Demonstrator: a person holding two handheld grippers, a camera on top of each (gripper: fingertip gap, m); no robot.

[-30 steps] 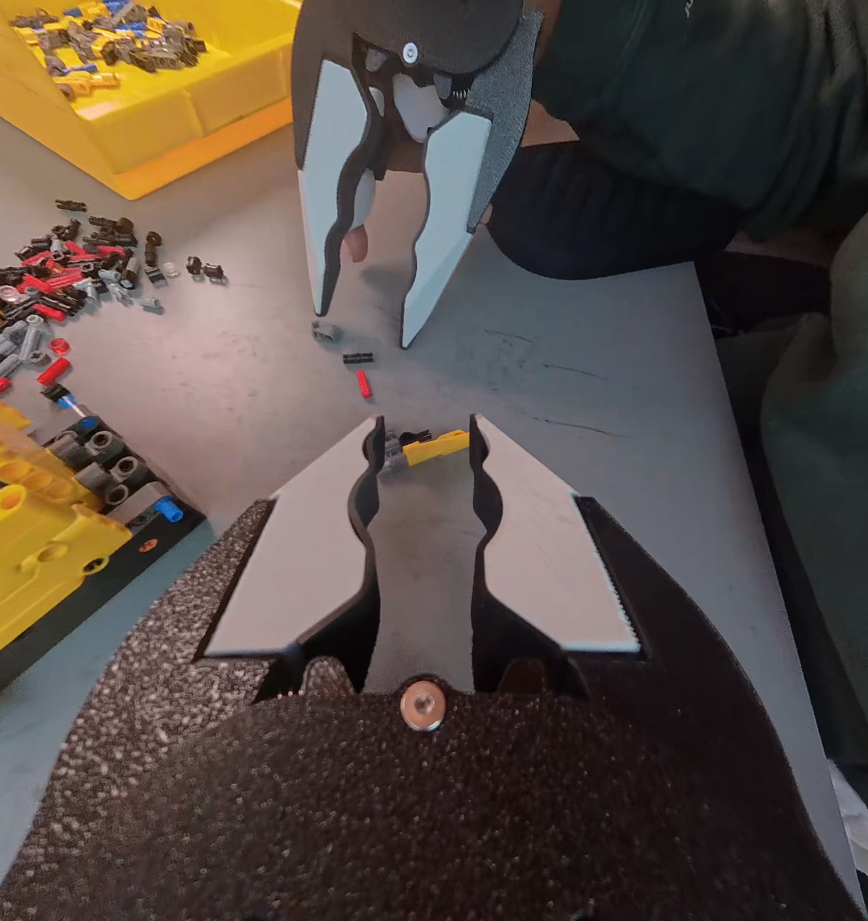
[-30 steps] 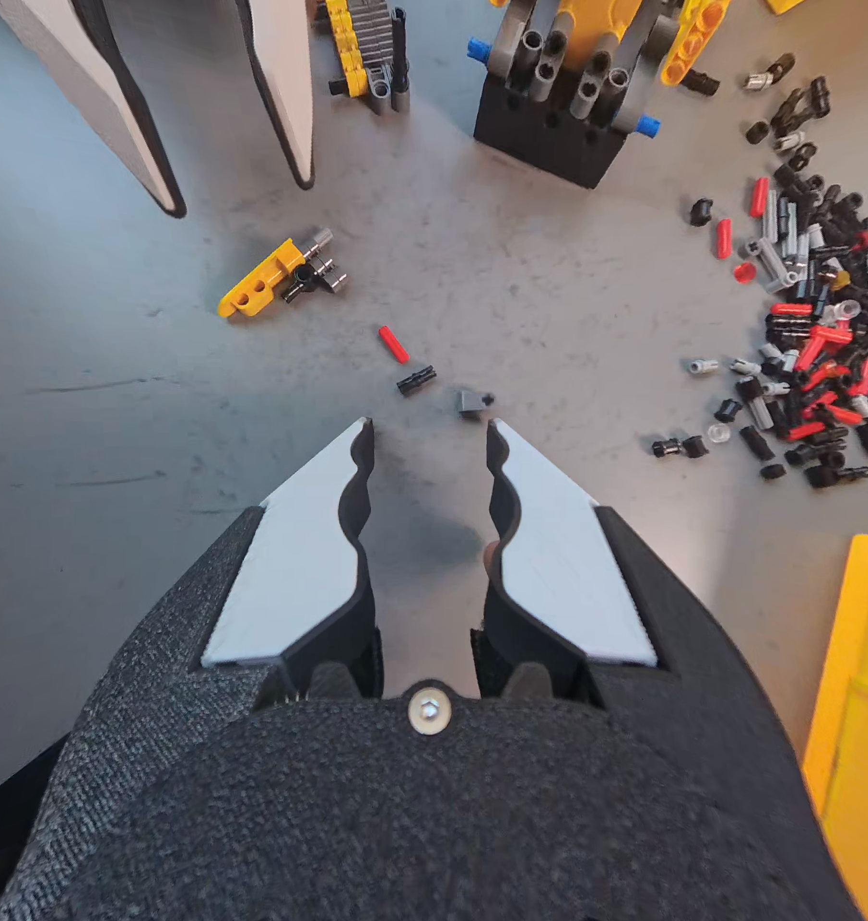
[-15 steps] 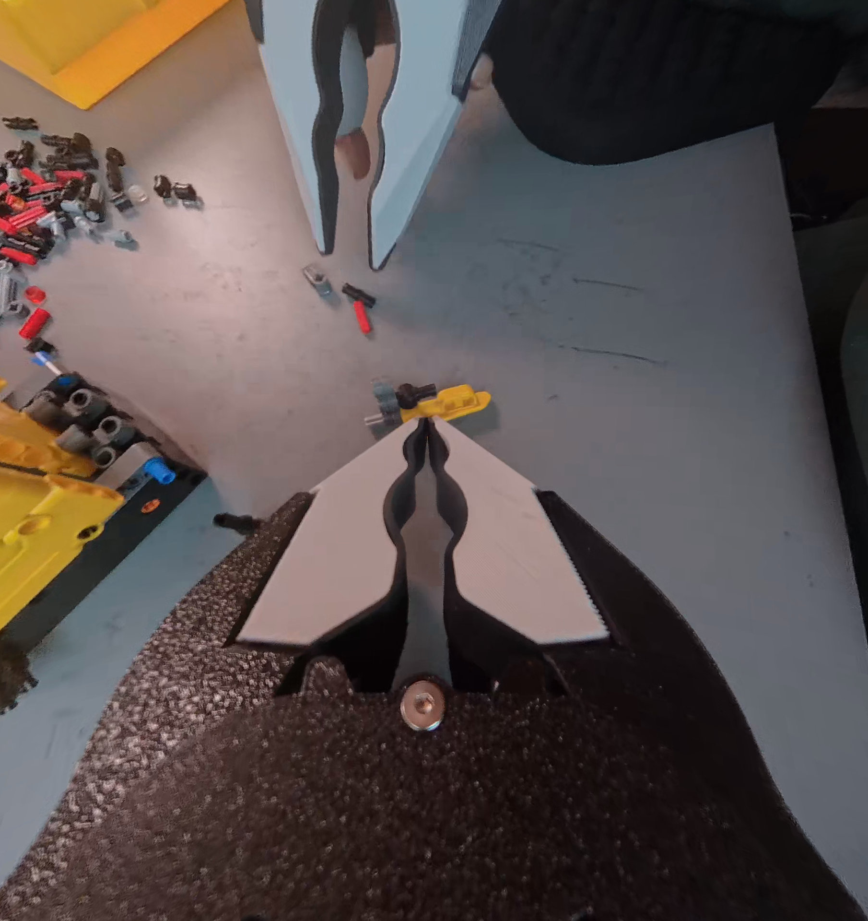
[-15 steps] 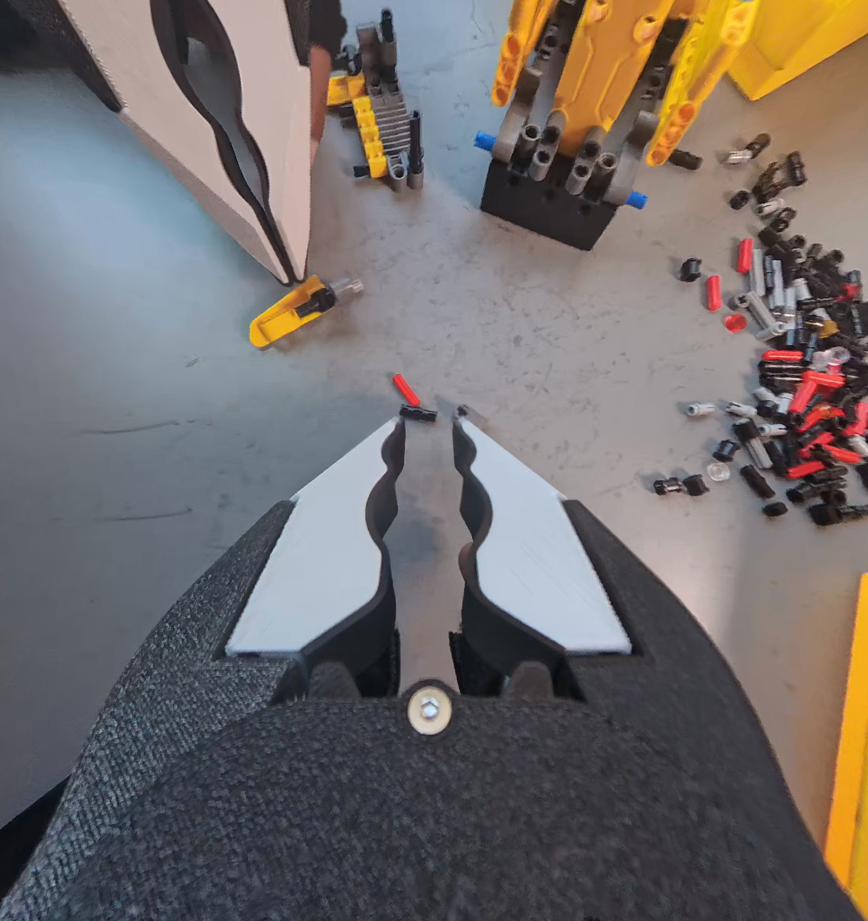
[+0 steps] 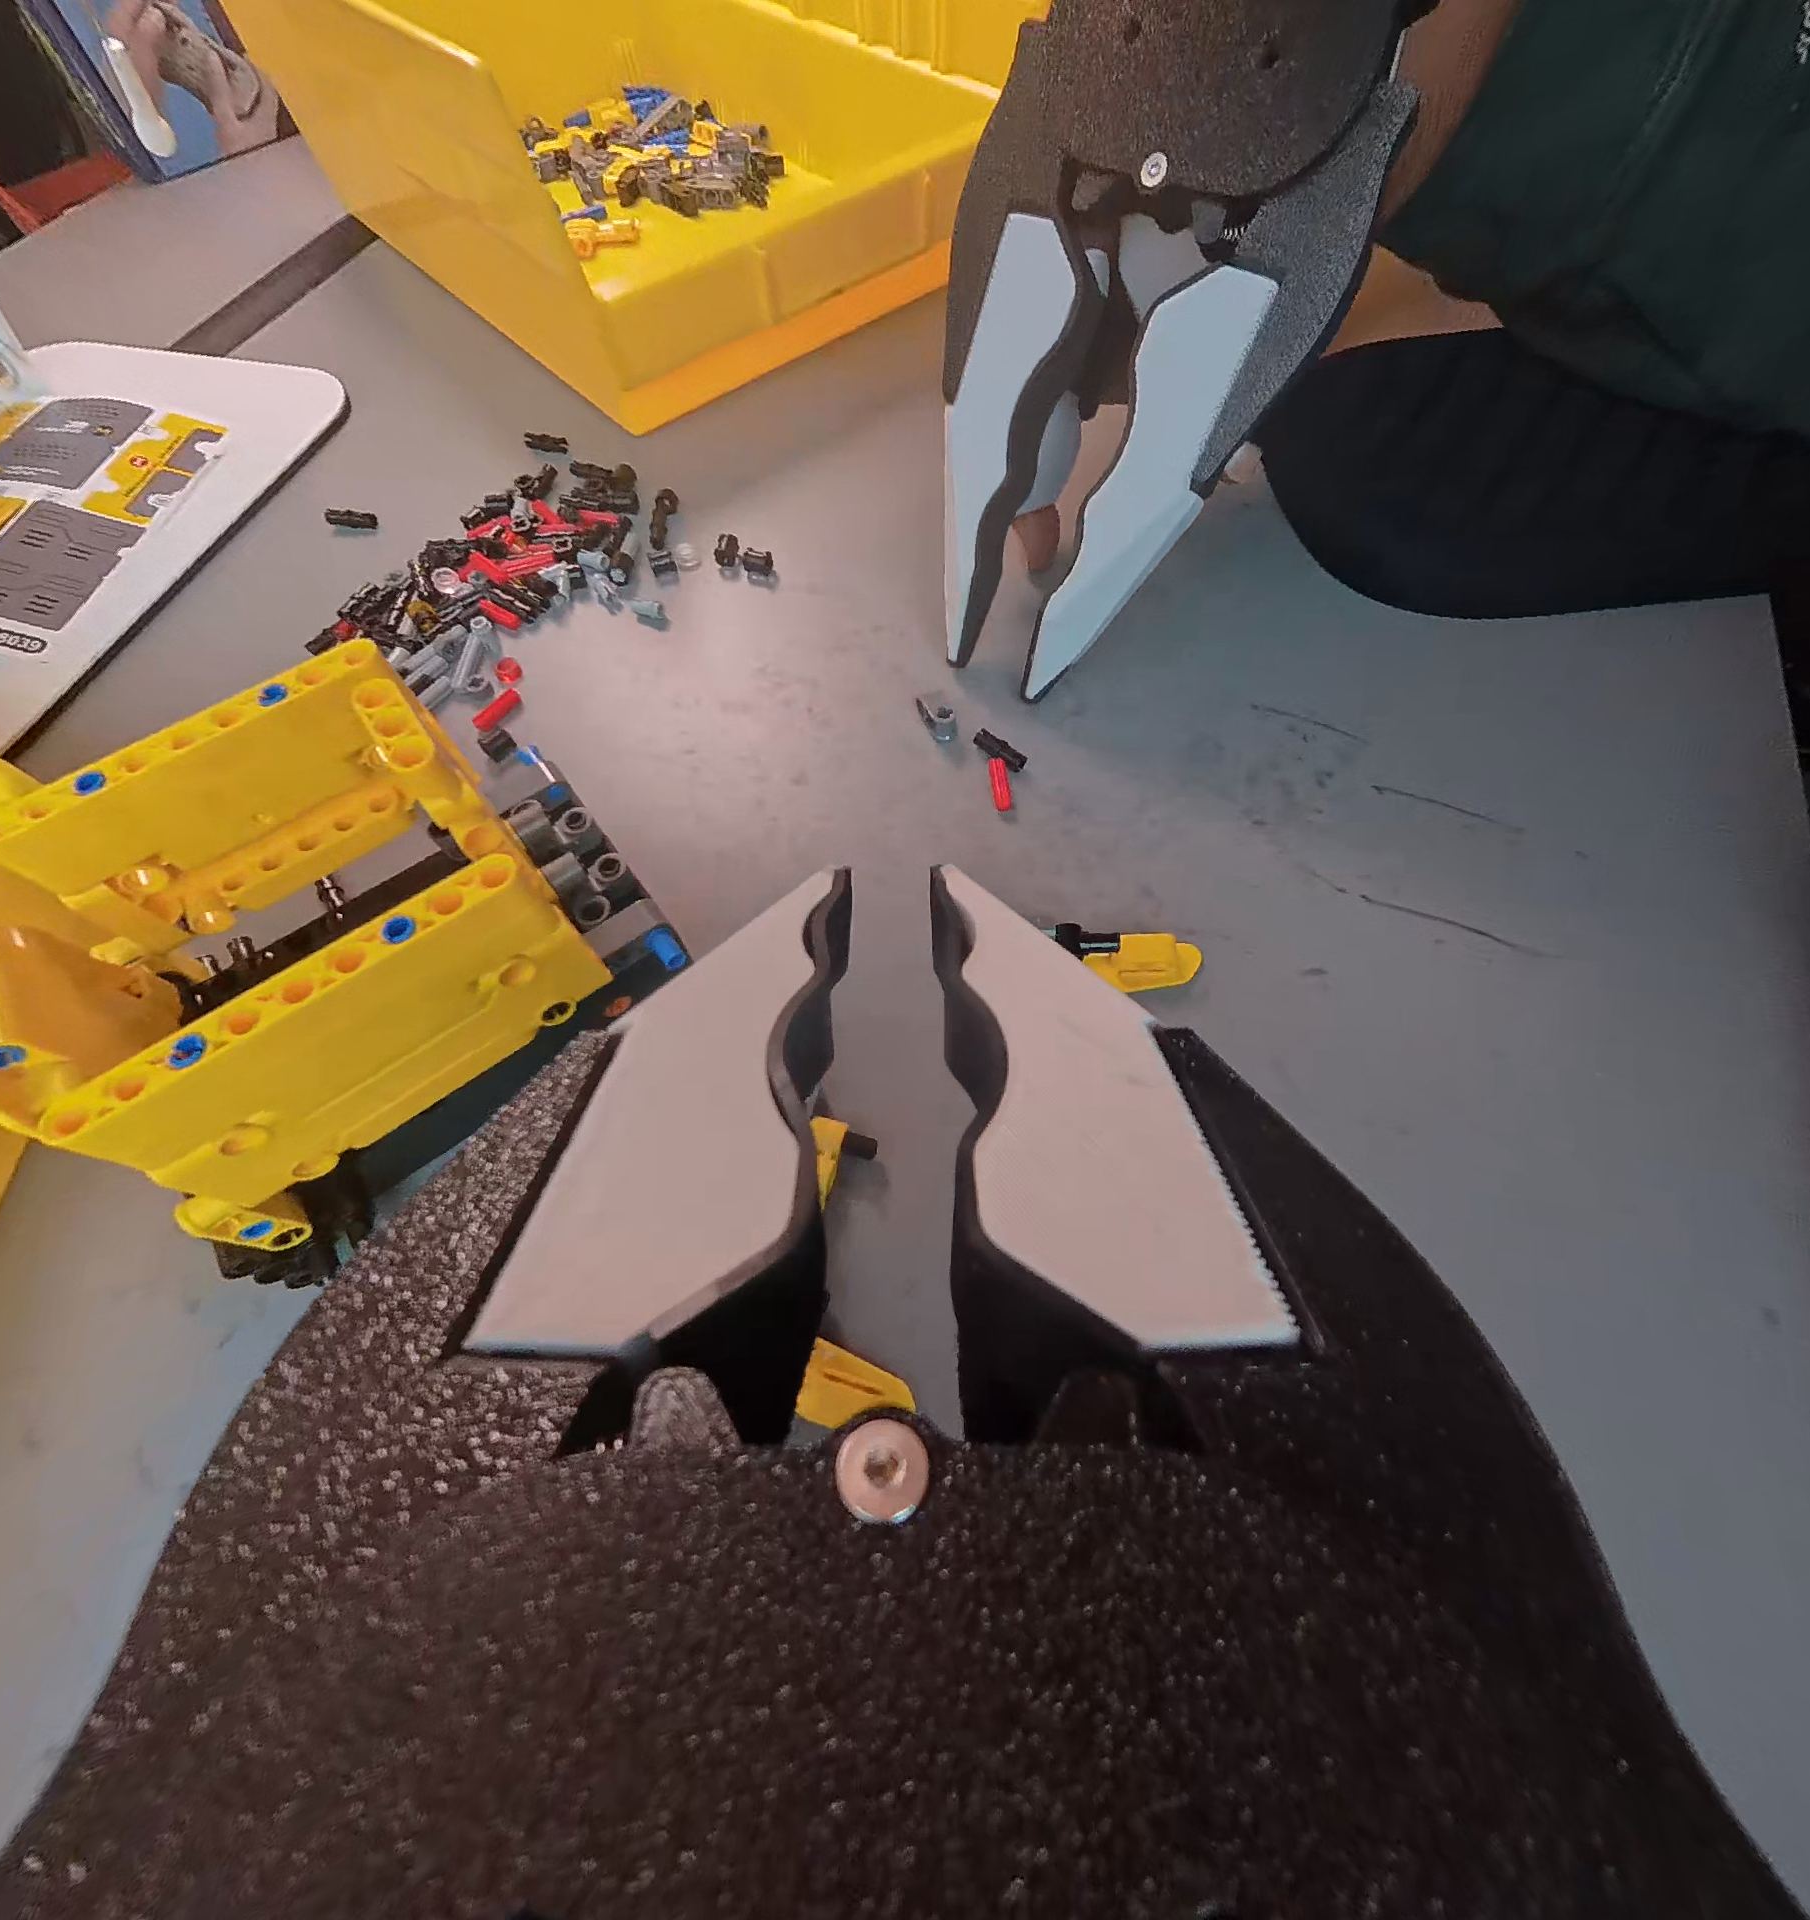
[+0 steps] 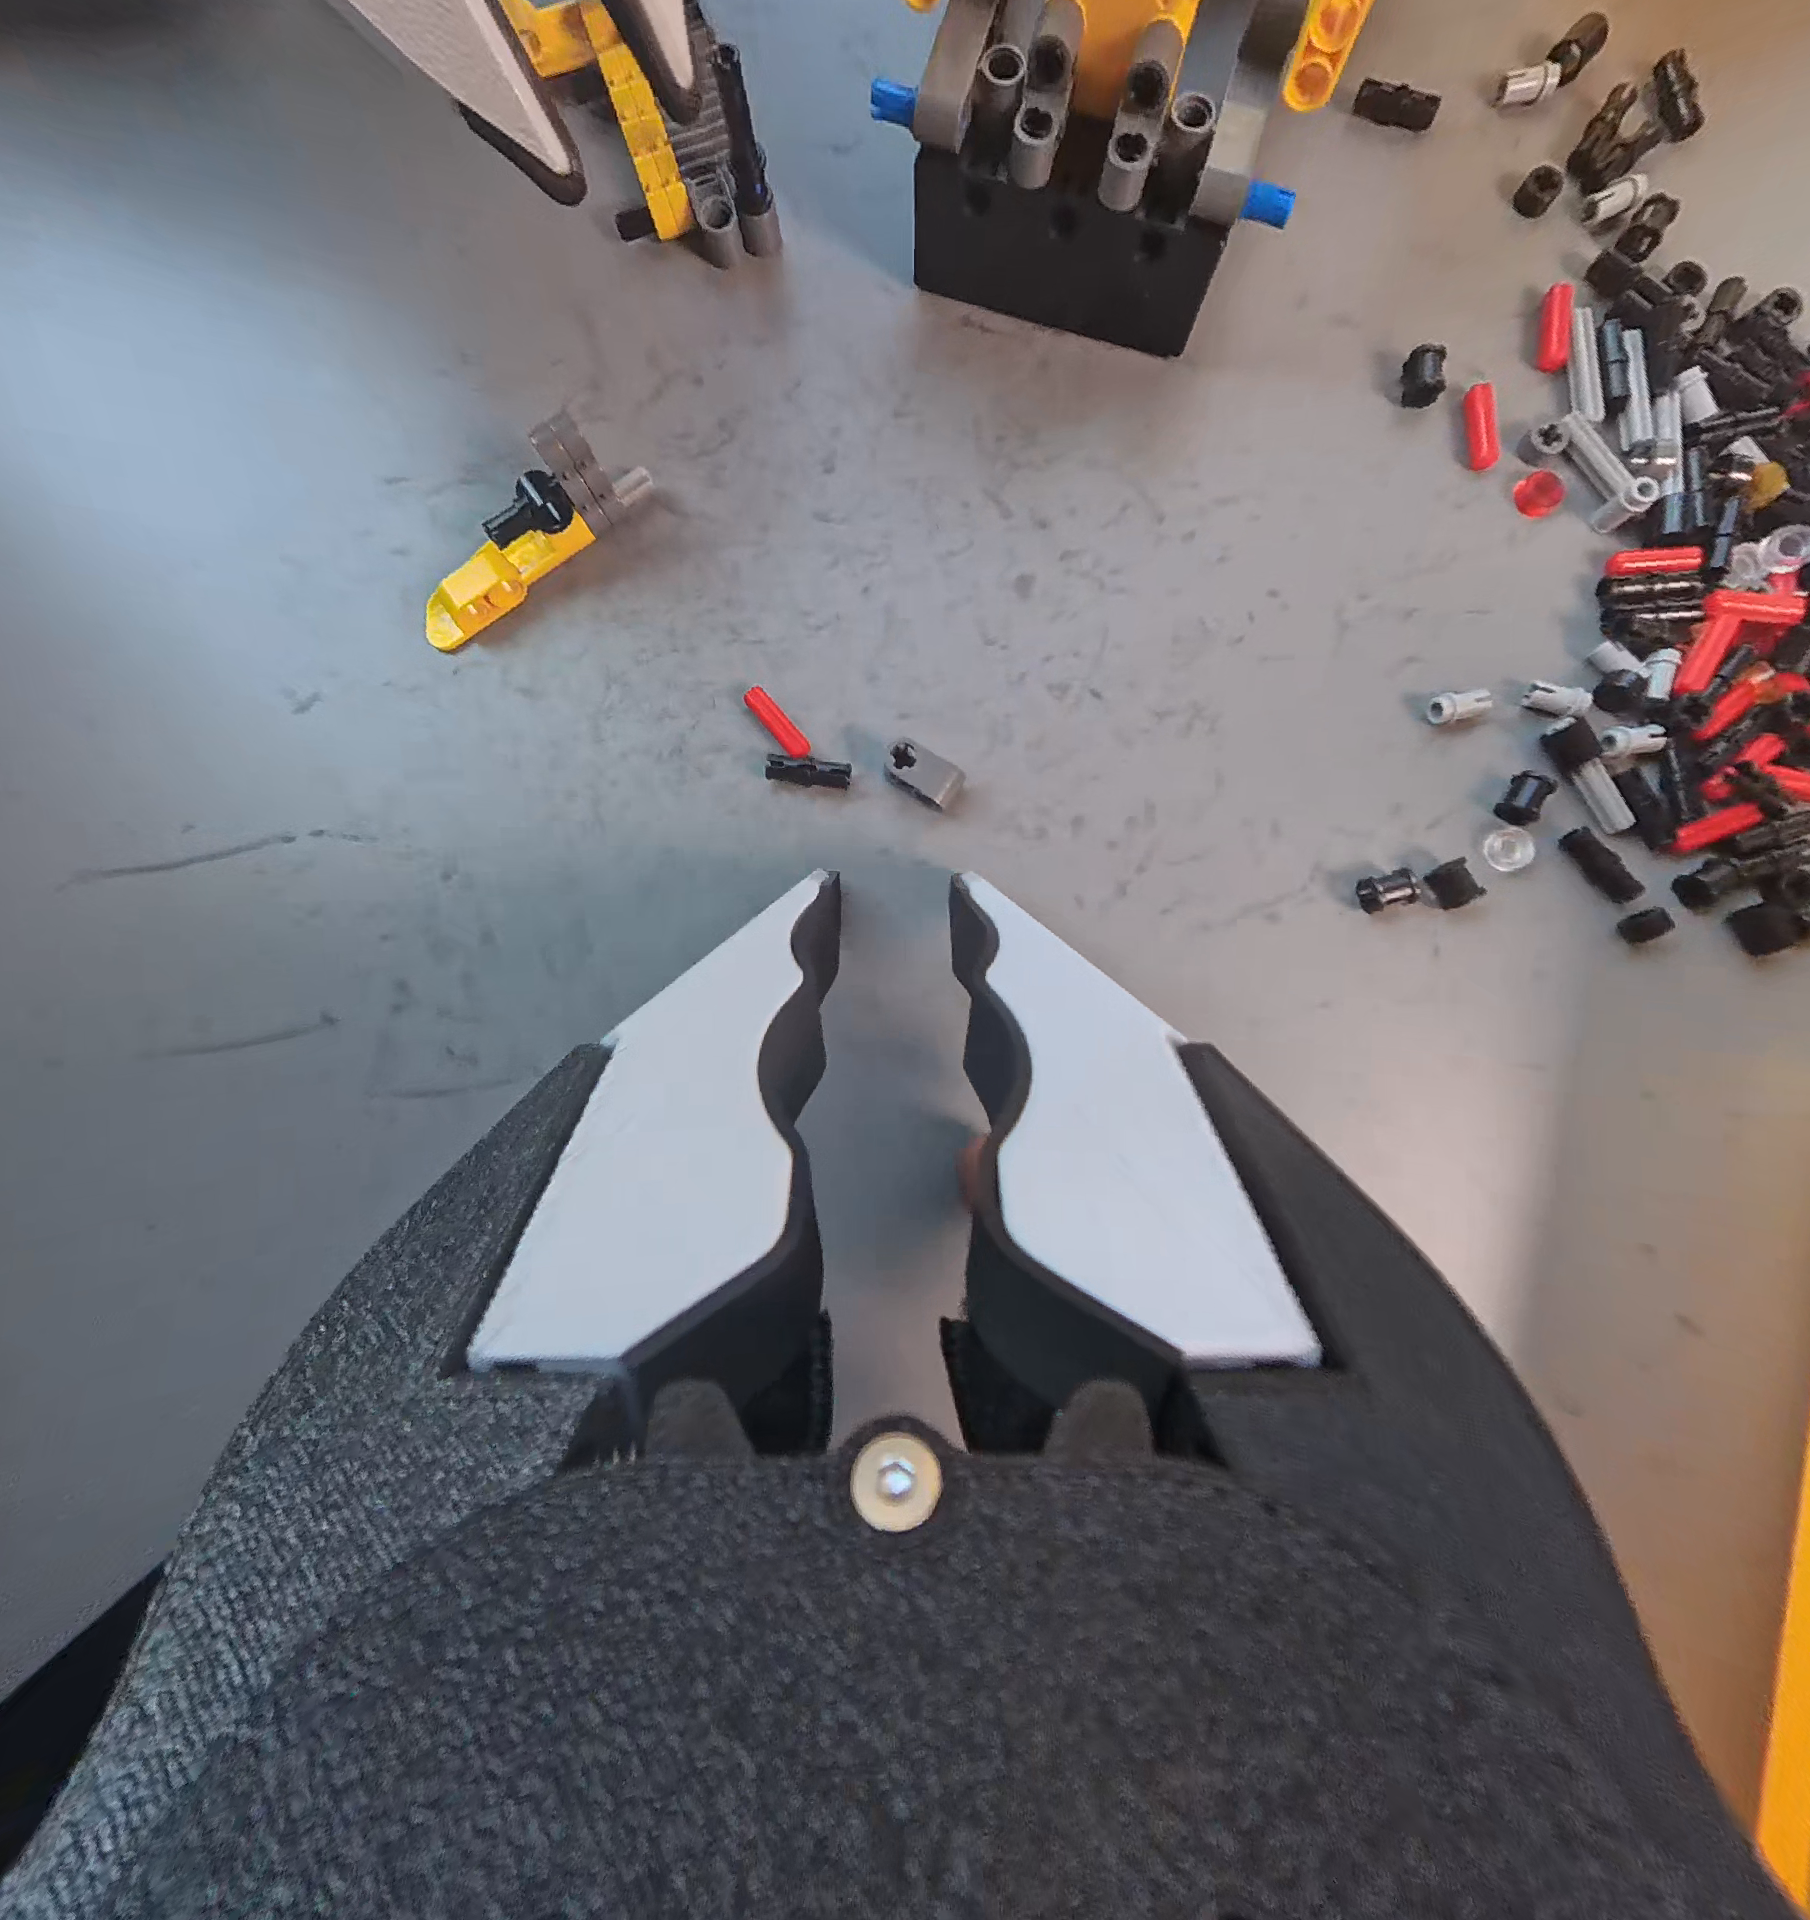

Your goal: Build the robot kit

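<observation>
just past my right gripper point(image 6: 893, 883), empty and narrowly parted, lies a grey connector point(image 6: 924, 773); i'd straddle it squarely. my left gripper point(image 5: 888, 883) is narrow too, empty.

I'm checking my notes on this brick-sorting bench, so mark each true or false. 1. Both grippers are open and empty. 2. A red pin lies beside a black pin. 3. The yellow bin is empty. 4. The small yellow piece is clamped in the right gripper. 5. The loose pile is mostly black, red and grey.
1. True: the left gripper and right gripper each show a gap with nothing between the fingers.
2. True: the red pin lies beside the black pin.
3. False: the yellow bin holds small parts.
4. False: the small yellow piece lies on the table, apart from both grippers.
5. True: see the pile.
</observation>
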